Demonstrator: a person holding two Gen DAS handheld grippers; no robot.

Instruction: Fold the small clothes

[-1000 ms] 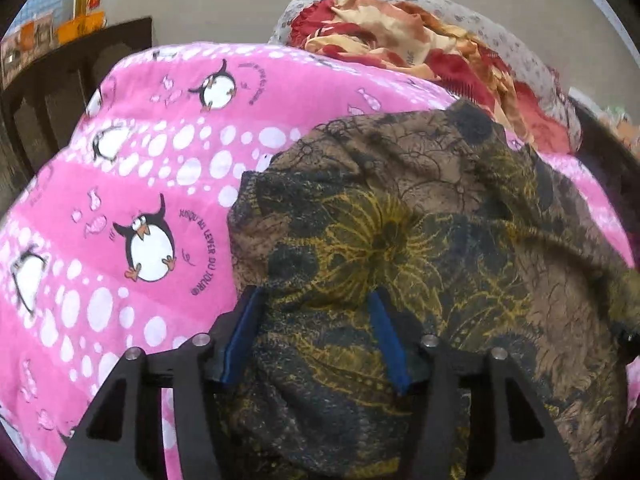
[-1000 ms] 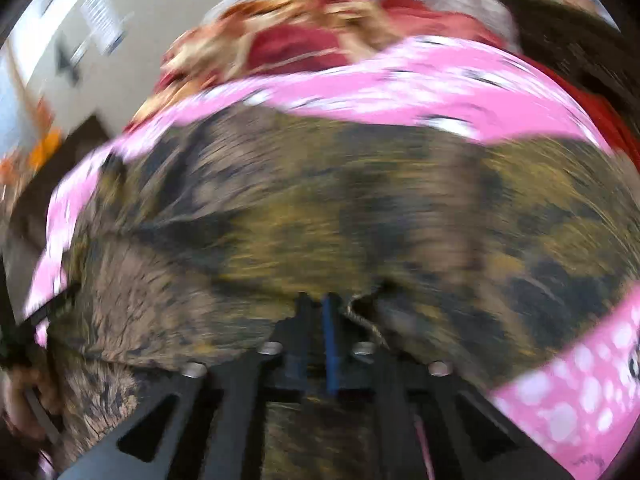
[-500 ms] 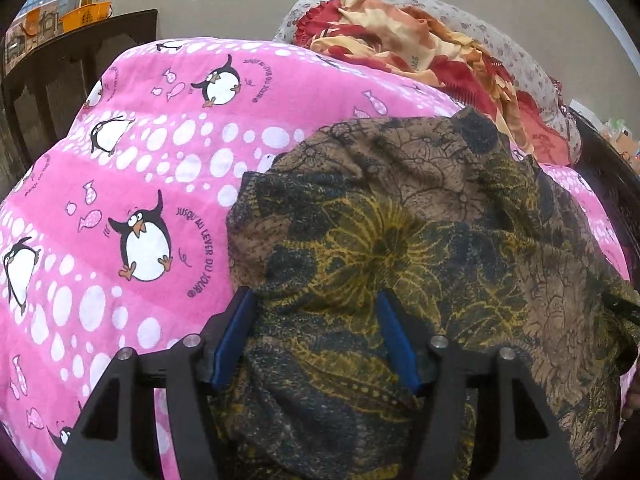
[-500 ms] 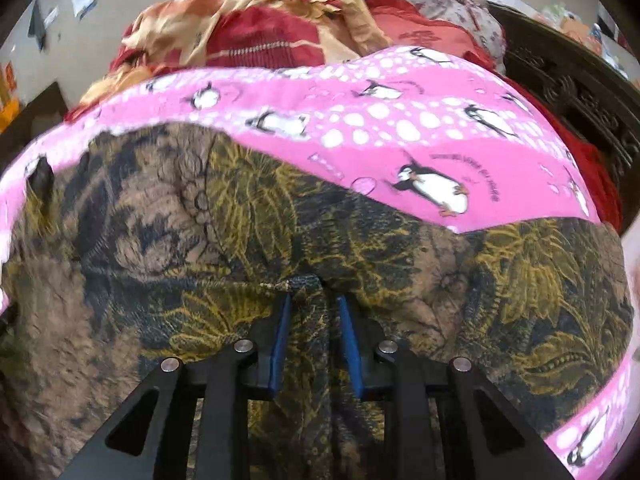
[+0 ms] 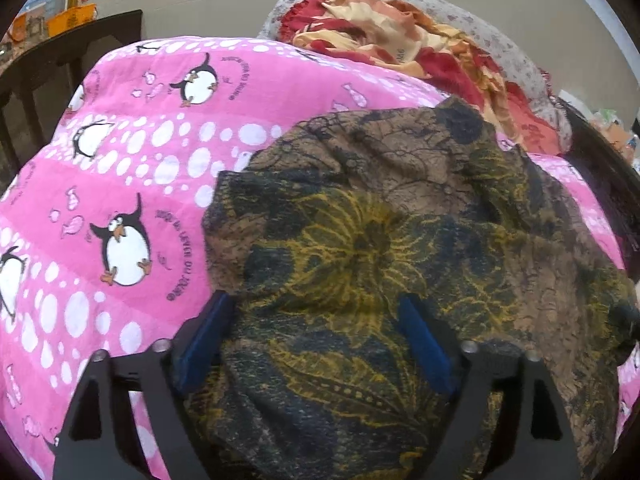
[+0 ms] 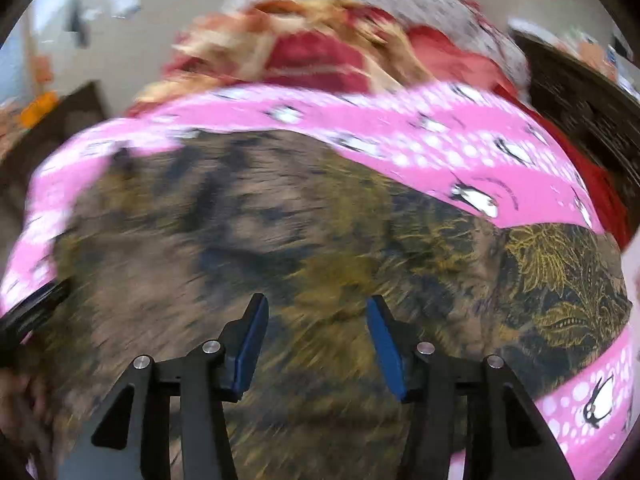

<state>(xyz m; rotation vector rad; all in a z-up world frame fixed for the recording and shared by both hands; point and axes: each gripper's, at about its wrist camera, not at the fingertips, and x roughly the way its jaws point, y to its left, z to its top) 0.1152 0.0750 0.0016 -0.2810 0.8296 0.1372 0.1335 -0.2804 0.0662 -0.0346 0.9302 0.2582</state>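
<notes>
A small garment (image 5: pixel 384 232) in brown, dark blue and yellow flower print lies spread on a pink penguin blanket (image 5: pixel 132 168). My left gripper (image 5: pixel 314 304) hovers over the garment's near left part. Its jaws are opening wide, with cloth below them but nothing pinched. In the blurred right wrist view the same garment (image 6: pixel 248 232) fills the middle. My right gripper (image 6: pixel 316 304) is above it, jaws opening, and the blue pads (image 6: pixel 250 340) stand clear of the cloth. The left gripper's black finger (image 6: pixel 32 312) shows at that view's left edge.
A heap of red and orange cloth (image 5: pixel 400 36) rests on a grey flowered pillow (image 5: pixel 500 36) at the back. Dark wooden furniture (image 5: pixel 60 60) stands far left and a dark bed frame (image 6: pixel 580 96) runs along the right. A hand (image 6: pixel 24 400) shows low left.
My right gripper, shut on a pinch of the garment a second ago, has let go, opened and swung sideways. The left gripper's jaws have spread wider without moving off.
</notes>
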